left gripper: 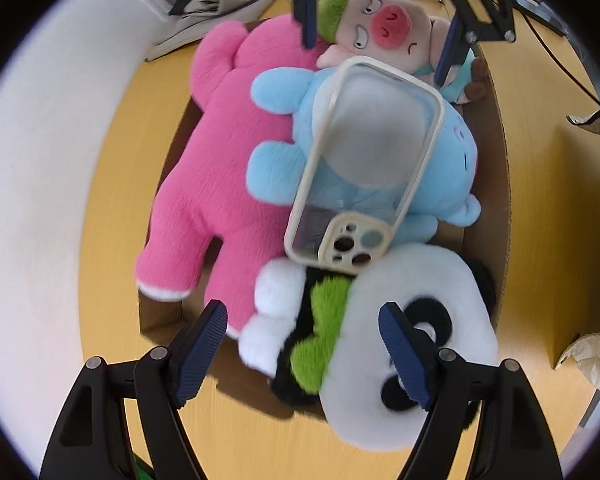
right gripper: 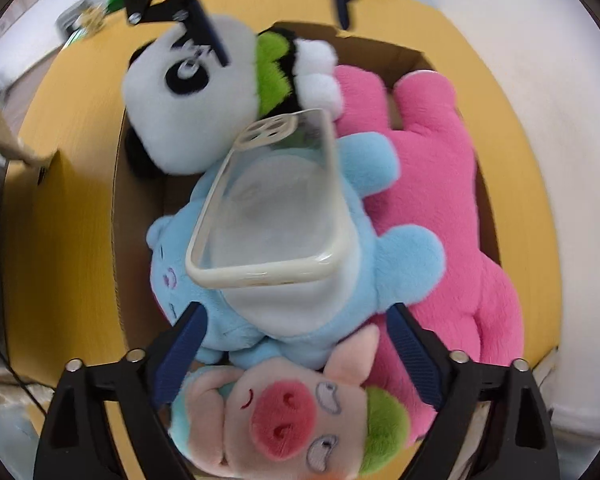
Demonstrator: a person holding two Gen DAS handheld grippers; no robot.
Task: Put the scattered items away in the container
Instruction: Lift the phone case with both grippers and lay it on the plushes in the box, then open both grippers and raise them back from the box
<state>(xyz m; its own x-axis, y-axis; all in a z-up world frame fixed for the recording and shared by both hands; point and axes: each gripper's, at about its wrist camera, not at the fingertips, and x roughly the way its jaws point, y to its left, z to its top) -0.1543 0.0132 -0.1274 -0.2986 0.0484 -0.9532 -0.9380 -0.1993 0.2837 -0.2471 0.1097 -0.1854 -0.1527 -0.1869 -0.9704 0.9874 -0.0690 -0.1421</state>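
— Both sets of jaws are spread: the left gripper (left gripper: 304, 350) over the panda (left gripper: 404, 340), the right gripper (right gripper: 296, 350) over the pig (right gripper: 284, 420), pinching nothing.

— The box (left gripper: 496, 152) looks overfull. That phone case (left gripper: 364, 164) on the blue toy (left gripper: 456, 160) could slide off.
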